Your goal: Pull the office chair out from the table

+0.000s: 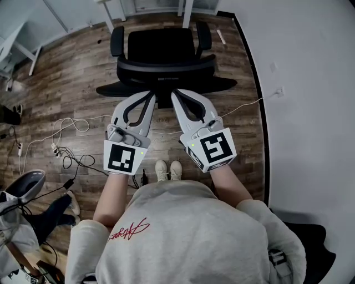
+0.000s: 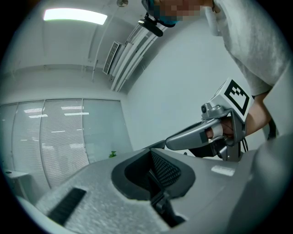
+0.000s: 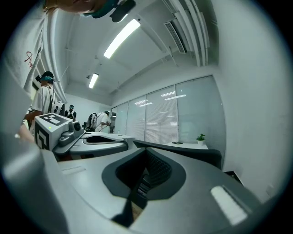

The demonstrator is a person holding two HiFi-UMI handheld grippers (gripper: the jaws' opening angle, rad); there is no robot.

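Head view: a black mesh office chair with armrests (image 1: 163, 47) stands on the wood-plank floor (image 1: 66, 72), its seat facing the white table legs (image 1: 184, 8) and its backrest toward the person. The left gripper (image 1: 151, 95) and right gripper (image 1: 175, 94) point at the backrest side by side, each with its jaws pressed together.

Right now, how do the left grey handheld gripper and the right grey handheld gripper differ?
Pose: the left grey handheld gripper slants in from the left of the black office chair, the right grey handheld gripper from the right, tips converging.
Look: the left gripper's marker cube shows one face; the right gripper's cube is turned, showing two, with a different pattern.
Shared: both shut, nothing between the jaws, tips by the chair's backrest.
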